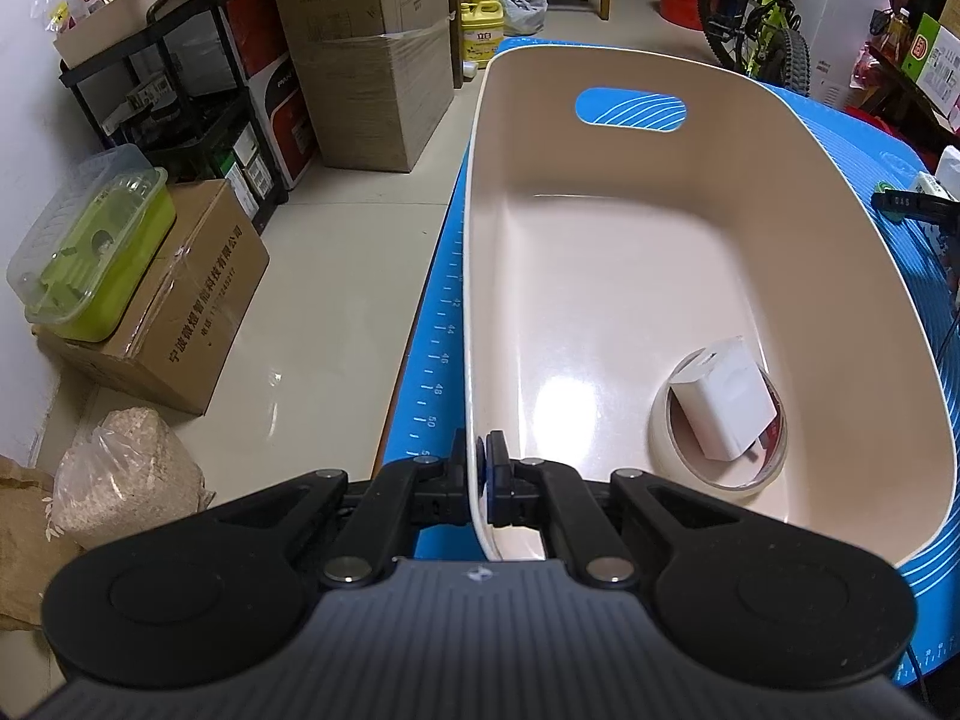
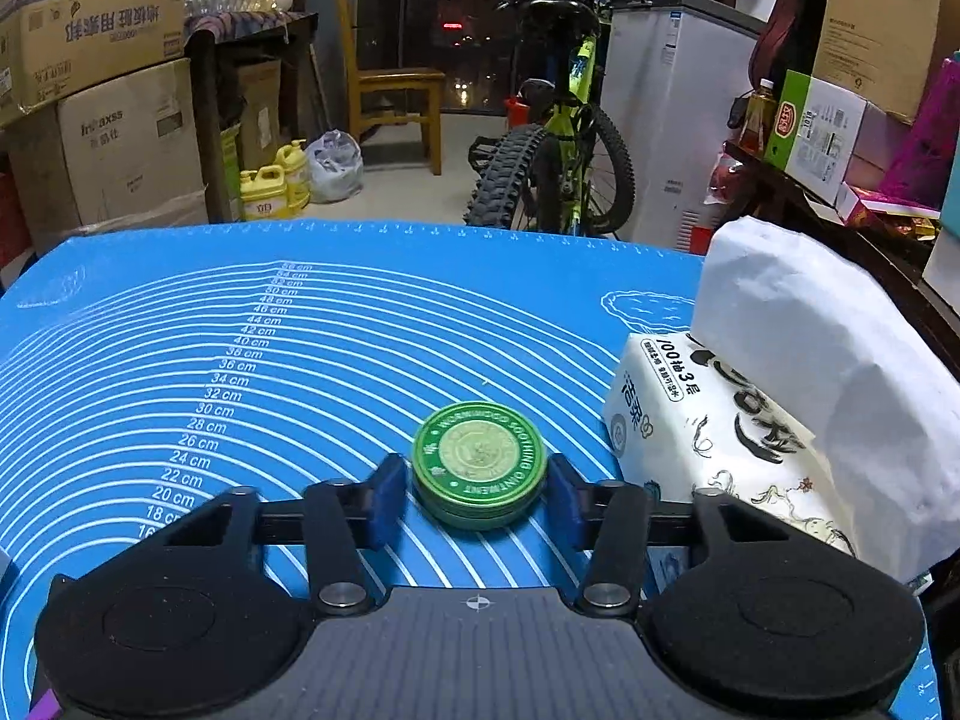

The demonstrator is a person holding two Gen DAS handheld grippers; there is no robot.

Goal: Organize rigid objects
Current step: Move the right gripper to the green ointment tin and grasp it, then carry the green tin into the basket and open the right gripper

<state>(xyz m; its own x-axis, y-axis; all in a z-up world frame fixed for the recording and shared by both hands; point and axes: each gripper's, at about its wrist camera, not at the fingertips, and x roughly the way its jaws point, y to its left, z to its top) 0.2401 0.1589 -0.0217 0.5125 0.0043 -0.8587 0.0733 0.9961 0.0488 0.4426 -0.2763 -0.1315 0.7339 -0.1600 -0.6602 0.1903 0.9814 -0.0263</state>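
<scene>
Flanking a round green tin (image 2: 479,471), the right tool (image 2: 477,495) sits low over the blue mat (image 2: 180,330) with one blue pad (image 2: 384,501) on each side of the tin. A sliver of mat shows between the left pad and the tin wall, while the right pad lies at or against the wall; the tool therefore reads as released, not yet clamping. The tin lies flat, lid up, directly ahead and centred between the pads; being round, it has no long axis to align with. Just beyond and to the right stands a tissue pack (image 2: 720,420) with a white paper bundle (image 2: 840,348) resting on it, near enough to crowd the right finger. The left tool (image 1: 480,468) is clenched on the near wall of the beige bin (image 1: 840,276), one pad (image 1: 498,474) inside and the other finger outside, steadying it on the table. Inside the bin, toward the near right corner, a tape roll (image 1: 666,450) rings a white charger (image 1: 726,396); the remaining floor is free. Judged from this layout, the right hand alone is placed for the tin, and the coming move depends on closing squarely across its diameter. A bicycle (image 2: 558,138) and cartons stand on the floor beyond.
</scene>
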